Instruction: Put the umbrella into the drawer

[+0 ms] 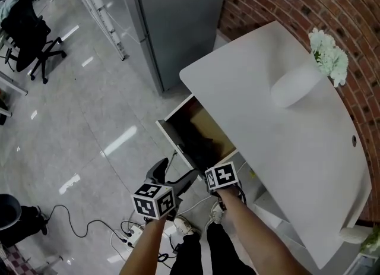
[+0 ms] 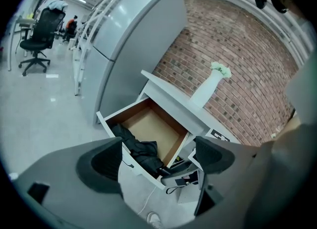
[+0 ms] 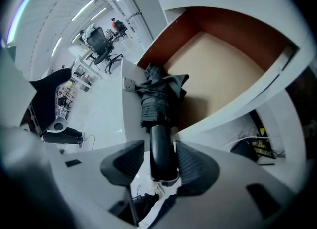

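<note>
Presently the folded black umbrella (image 3: 159, 97) lies with its fabric end inside the open drawer (image 3: 225, 69), bunched against the drawer's white front panel (image 3: 130, 119). In the right gripper view this is at centre frame, left of the bare brown drawer floor. Its dark handle (image 3: 162, 149) runs down the frame from the fabric and ends between the jaws of the right hand-held gripper (image 3: 161, 162).

Those jaws are spread, not pinching. A clear gap shows between the handle and the pad on the left of the frame. The pad on the right stands close beside the handle, and contact there cannot be confirmed.

In the left gripper view, the left hand-held gripper (image 2: 159, 160) is held off from the drawer at the lower part of the frame. Its jaws are wide apart with nothing between them. From this view the umbrella occupies the drawer's near left portion, along the front panel. The rest of the drawer floor is bare.

In the head view the drawer projects from under the white bench (image 1: 267, 143) towards the lower left of the frame. Both marker cubes sit just below the drawer, the right one nearer its corner. A white vase (image 1: 295, 87) holding pale flowers (image 1: 328, 55) stands on the bench at upper right, beside the brick wall (image 1: 303, 0). A tall grey cabinet (image 1: 175, 18) stands above the drawer in the frame. Cables (image 1: 89, 227) trail across the glossy floor (image 1: 71, 131) at lower left.
</note>
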`<state>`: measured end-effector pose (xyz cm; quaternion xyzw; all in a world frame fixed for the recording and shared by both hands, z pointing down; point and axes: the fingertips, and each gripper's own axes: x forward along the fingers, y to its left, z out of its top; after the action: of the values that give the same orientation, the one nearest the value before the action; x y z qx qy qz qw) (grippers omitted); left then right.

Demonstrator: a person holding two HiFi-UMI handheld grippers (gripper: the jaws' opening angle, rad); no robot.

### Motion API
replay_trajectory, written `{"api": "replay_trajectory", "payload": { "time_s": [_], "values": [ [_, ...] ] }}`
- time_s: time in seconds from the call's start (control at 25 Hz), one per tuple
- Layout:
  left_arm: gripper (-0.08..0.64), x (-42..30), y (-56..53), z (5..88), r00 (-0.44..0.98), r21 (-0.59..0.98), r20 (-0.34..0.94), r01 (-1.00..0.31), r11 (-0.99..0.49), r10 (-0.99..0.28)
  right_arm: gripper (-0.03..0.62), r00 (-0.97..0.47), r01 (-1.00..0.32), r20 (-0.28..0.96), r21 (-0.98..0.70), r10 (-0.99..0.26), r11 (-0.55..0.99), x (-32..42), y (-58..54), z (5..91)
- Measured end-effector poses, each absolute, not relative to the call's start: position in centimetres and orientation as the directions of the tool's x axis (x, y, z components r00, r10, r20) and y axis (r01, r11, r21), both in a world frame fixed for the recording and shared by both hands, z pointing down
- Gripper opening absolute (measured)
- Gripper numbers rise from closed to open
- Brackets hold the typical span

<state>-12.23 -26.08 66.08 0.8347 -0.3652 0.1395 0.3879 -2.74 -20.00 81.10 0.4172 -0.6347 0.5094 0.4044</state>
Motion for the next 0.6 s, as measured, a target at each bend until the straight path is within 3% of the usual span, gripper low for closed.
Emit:
{"api": "replay_trajectory", "payload": {
  "time_s": [0.6],
  "values": [
    [0.425, -11.1, -23.3, 66.5, 0.723, 0.595, 0.522, -0.689, -0.414, -0.452, 0.192, -0.285, -0.953, 0.948, -0.264, -0.14, 0.15, -1.8, -17.4, 79.9]
  ]
}}
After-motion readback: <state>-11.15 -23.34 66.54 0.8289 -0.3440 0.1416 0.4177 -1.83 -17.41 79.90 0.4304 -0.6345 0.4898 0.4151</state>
